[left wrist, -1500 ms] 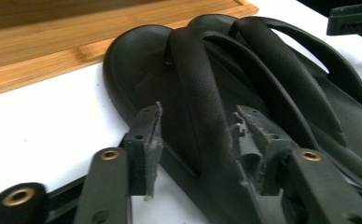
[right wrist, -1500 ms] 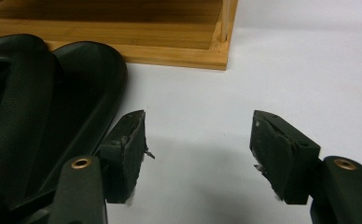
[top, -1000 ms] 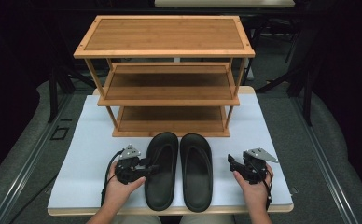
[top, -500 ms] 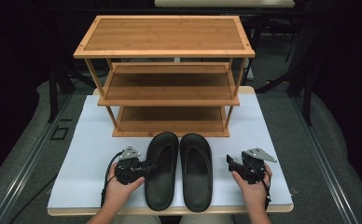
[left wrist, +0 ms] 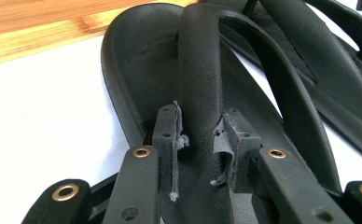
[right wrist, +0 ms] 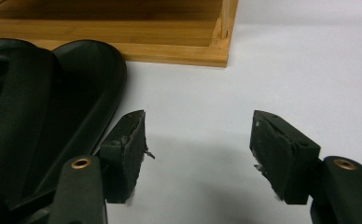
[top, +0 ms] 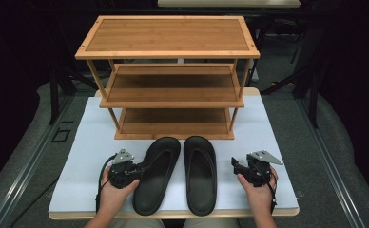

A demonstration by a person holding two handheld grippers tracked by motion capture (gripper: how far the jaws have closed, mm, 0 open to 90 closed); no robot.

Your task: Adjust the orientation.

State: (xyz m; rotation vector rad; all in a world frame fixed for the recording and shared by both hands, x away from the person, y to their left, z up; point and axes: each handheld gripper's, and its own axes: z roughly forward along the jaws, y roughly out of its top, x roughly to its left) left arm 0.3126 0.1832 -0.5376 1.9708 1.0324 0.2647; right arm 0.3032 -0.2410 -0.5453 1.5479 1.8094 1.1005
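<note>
the left gripper (left wrist: 200, 140) has just been closing onto the left sandal's strap (left wrist: 200, 84), while the right gripper (right wrist: 198, 154) gapes empty and both sandals remain off the rack (top: 173, 102).

In the left gripper view, the left slipper (left wrist: 142, 79) has its heel cut off by the bottom edge, behind the left hand-held gripper (left wrist: 200, 140); whether the pads press the strap (left wrist: 200, 70) is too close to tell. In the right gripper view, the right slipper (right wrist: 76, 84) runs off the left edge. In the high view, the person's forearms leave the near edge.
</note>
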